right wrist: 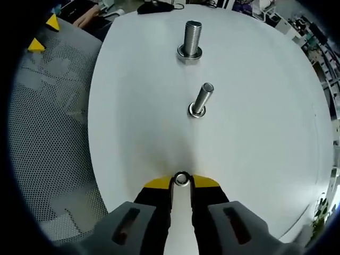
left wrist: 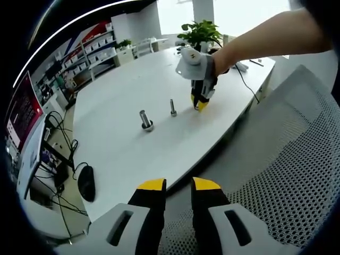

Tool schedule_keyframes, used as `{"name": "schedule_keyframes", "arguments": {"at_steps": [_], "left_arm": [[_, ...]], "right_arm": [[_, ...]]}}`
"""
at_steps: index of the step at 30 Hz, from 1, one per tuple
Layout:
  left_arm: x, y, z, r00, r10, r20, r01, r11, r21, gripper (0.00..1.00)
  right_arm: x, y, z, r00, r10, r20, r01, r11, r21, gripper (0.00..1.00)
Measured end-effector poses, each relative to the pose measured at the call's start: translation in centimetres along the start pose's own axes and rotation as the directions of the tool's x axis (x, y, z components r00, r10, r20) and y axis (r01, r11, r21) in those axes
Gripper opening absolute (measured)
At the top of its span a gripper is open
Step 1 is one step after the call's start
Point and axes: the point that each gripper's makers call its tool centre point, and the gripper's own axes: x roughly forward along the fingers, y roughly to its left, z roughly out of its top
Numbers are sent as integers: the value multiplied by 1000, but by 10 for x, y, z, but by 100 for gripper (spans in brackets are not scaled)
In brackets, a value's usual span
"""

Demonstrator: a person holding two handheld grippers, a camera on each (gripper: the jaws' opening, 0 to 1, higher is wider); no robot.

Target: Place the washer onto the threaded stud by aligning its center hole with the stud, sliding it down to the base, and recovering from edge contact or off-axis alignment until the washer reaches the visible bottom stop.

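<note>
right claw: washer pinched at tips, low over tabletop | 2 studs seen upright ahead, apart from washer | left claw: held spread over chair

White table, silver studs, yellow-tipped black tool, grey mesh chair, green plant

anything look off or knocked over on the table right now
Nothing stands out. Both threaded studs, the large one and the small one, stand upright on the white table, and the right gripper holds the washer between its tips.
</note>
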Motion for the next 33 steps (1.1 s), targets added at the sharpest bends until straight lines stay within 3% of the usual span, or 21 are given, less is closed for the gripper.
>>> {"name": "schedule_keyframes", "arguments": {"at_steps": [21,28,33], "left_arm": [[0,0,1,1000,2,-2,-2,1000,-4,17],[0,0,0,1000,1,-1,-1,1000,-3,17],[0,0,1,1000,1,1,-1,1000,-2,17]], "right_arm": [[-3,2,-1,1000,14,0,-14,1000,18,15],[-9,6,3,997,68,26,-71,990,121,15],[-22,2,13,996,85,16,-86,993,83,15]]}}
